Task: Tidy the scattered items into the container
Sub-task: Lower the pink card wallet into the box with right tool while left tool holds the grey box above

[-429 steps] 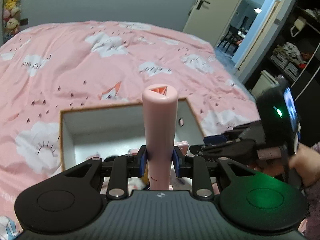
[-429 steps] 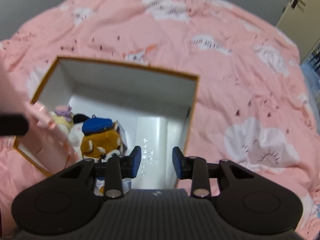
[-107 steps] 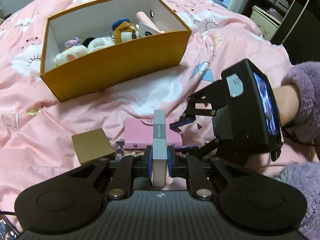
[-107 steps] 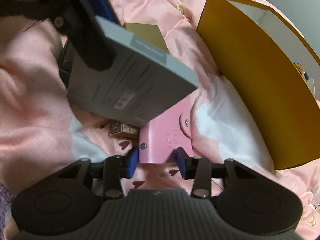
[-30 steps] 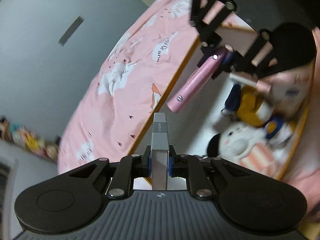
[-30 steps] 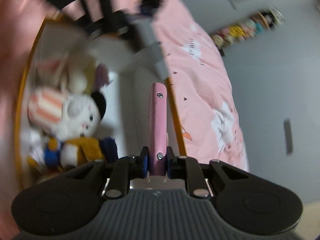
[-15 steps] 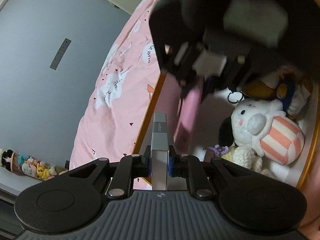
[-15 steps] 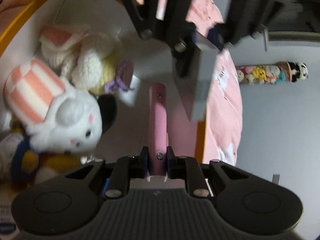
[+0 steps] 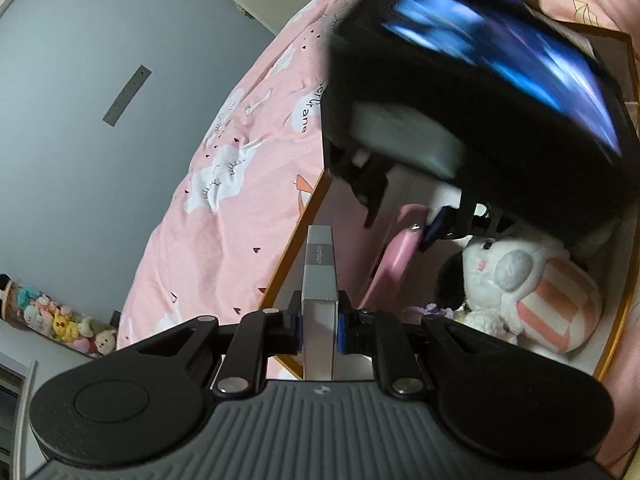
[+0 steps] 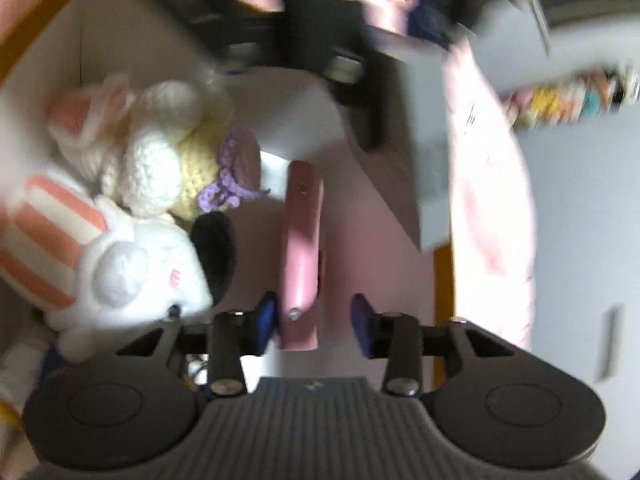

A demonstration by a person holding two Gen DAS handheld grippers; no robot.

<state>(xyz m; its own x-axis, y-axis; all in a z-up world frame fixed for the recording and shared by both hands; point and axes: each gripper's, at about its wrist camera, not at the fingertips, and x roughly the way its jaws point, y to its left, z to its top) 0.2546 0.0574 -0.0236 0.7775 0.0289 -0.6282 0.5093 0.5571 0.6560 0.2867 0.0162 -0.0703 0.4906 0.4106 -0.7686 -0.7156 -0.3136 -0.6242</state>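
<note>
Pink wallet (image 10: 301, 252) standing on edge inside the box (image 9: 304, 216), close against the inner wall under the orange rim, beside the plush toys. Half a second ago clamped between the pads; now loose, with a clear gap on the right side and perhaps a brush against the left pad. Right gripper (image 10: 314, 322) opening at this moment, jaws spread wide of the wallet, nothing gripped. Meaning for the task: wallet delivered, release under way, only a clean withdrawal left on that side.

Grey flat box (image 9: 319, 280) clamped upright between the pads of the left gripper (image 9: 319, 326), jaws shut tight on its lower end, held over the near rim of the container and not yet released. Same grip as a second ago, hardly moved. Next in line to go in, probably once the other gripper clears out, since its dark body fills the space above the opening in the left wrist view.

Inside the container: white plush with black ear and striped pink-and-white cap (image 9: 528, 280) towards the far wall, crocheted white and yellow toy with a purple bow (image 10: 188, 168) beside it. Free floor apparently narrow, along the wall by the wallet.

Container resting on the pink cloud-print bedspread (image 9: 224, 216). Other scattered items out of view here.
</note>
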